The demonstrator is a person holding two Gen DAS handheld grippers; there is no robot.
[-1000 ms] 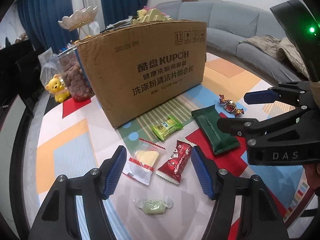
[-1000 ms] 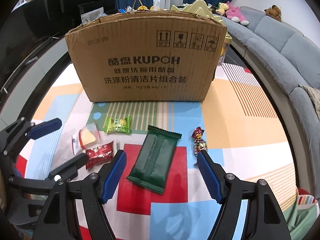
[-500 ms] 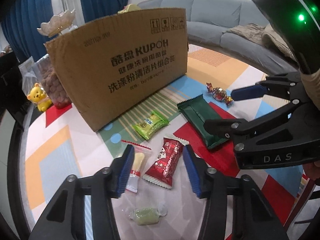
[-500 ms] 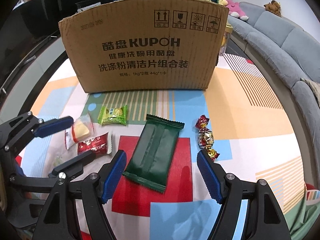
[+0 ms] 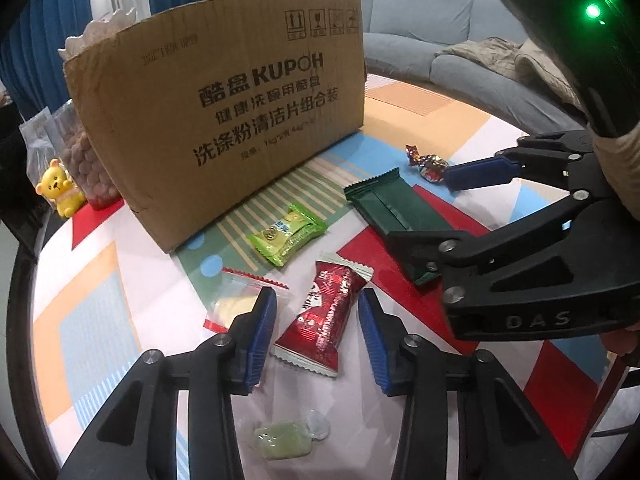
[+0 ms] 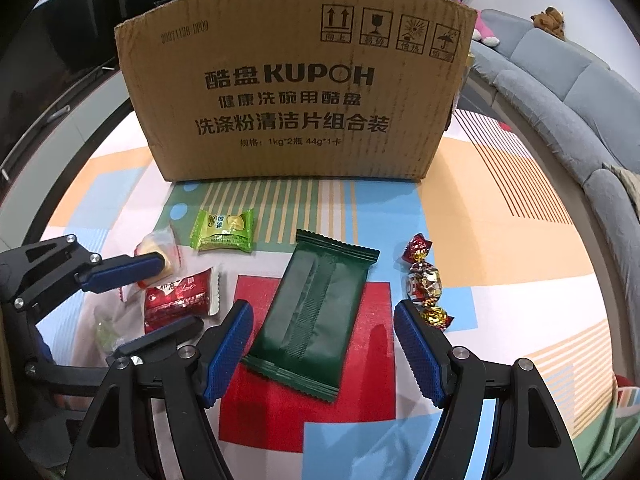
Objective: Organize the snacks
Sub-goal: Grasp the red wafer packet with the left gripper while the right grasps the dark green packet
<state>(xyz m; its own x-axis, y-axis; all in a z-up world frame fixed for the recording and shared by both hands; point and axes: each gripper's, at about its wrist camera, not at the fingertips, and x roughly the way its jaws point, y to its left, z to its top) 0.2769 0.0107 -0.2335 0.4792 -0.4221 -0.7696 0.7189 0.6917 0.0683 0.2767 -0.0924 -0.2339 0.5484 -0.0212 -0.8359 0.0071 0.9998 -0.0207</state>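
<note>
Snacks (image 5: 320, 316) on patterned tablecloth (image 5: 96, 320)

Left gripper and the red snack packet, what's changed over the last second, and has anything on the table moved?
The left gripper has come down over the red packet, its jaws have just been closing around it, and gaps still show at both pads. The right gripper has sunk toward the dark green packet, open as before. Every snack and the cardboard box stayed put.

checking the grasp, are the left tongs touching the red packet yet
Apart. The left wrist view shows table on both sides between the left tongs, which have just been closing, and the red packet.
</note>
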